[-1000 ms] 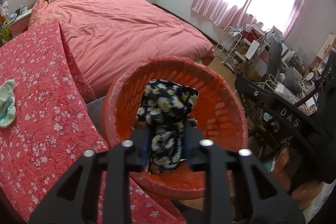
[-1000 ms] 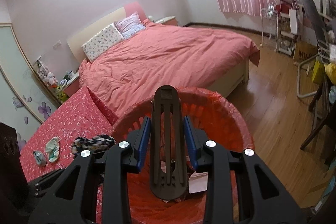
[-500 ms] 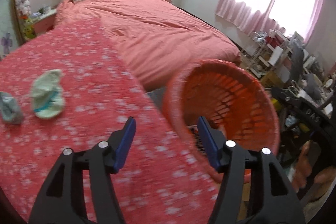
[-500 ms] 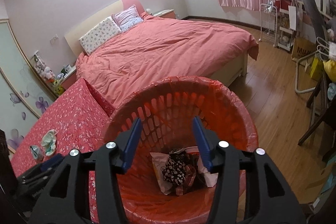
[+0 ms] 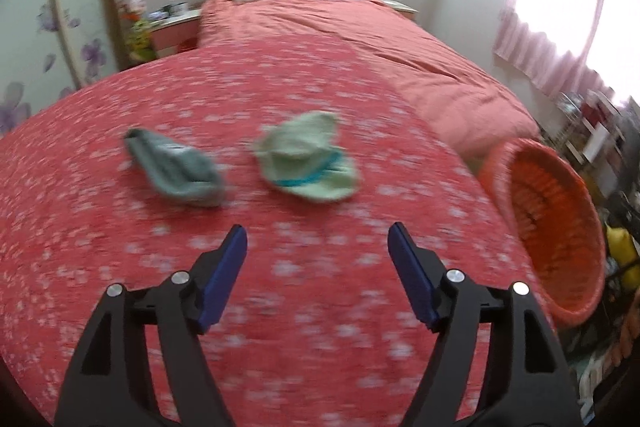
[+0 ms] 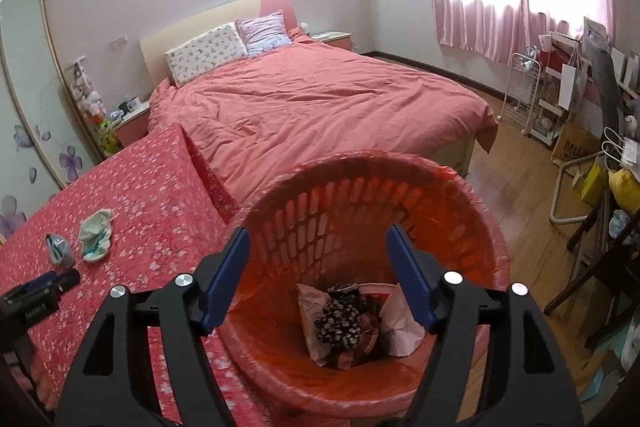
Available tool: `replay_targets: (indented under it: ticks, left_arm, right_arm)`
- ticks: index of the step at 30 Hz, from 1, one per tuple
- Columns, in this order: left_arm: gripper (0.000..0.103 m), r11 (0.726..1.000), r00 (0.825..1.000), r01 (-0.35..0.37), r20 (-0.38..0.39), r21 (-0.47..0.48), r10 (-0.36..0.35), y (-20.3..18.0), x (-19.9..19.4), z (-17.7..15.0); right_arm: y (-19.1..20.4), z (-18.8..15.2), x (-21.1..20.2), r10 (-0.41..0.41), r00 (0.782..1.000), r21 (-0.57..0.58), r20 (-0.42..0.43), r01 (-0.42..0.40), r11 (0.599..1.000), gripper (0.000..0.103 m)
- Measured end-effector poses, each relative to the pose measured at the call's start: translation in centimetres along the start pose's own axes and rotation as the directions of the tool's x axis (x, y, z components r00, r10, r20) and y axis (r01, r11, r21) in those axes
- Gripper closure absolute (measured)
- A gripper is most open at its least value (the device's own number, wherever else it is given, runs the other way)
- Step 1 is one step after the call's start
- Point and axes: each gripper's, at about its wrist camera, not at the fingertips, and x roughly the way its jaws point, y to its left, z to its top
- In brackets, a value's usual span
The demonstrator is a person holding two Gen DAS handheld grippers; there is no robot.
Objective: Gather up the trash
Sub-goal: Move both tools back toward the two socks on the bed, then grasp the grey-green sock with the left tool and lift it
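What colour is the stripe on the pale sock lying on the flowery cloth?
Teal, on a pale green sock. The left wrist view shows it best, though blurred.

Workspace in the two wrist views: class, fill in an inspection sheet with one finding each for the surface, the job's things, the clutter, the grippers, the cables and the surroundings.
Surface: red floral cloth over a raised surface, beside the bed.
Job's things: grey sock and green sock lie apart on the cloth; orange basket with a liner holds a floral cloth and white paper.
Clutter: nothing seen on the cloth besides the socks.
Grippers: left gripper open over the cloth, short of the socks, nothing between its jaws; right gripper open over the basket, empty; both have just been opening.
Cables: nothing seen.
Surroundings: pink curtains, wood floor, crowded shelves along the wall.
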Motion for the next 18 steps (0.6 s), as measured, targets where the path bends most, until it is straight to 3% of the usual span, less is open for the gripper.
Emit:
replay_targets:
  ticks: [7,18]
  left_arm:
    - [0.028,0.982,0.994,-0.094,0.034,-0.163,0.101,7.0,0.5,1.7]
    - [0.029,0.957,0.991,-0.134,-0.037,-0.258,0.129,10.2,5.1,4.3]
  right_arm:
    - [3.0,-1.0,-0.1,0.035,0.999,-0.035,-0.004,-0.035,0.999,0.025]
    - [7.9,-2.3,0.1,0.099,0.995,-0.120,-0.003,-0.099,0.988,0.019]
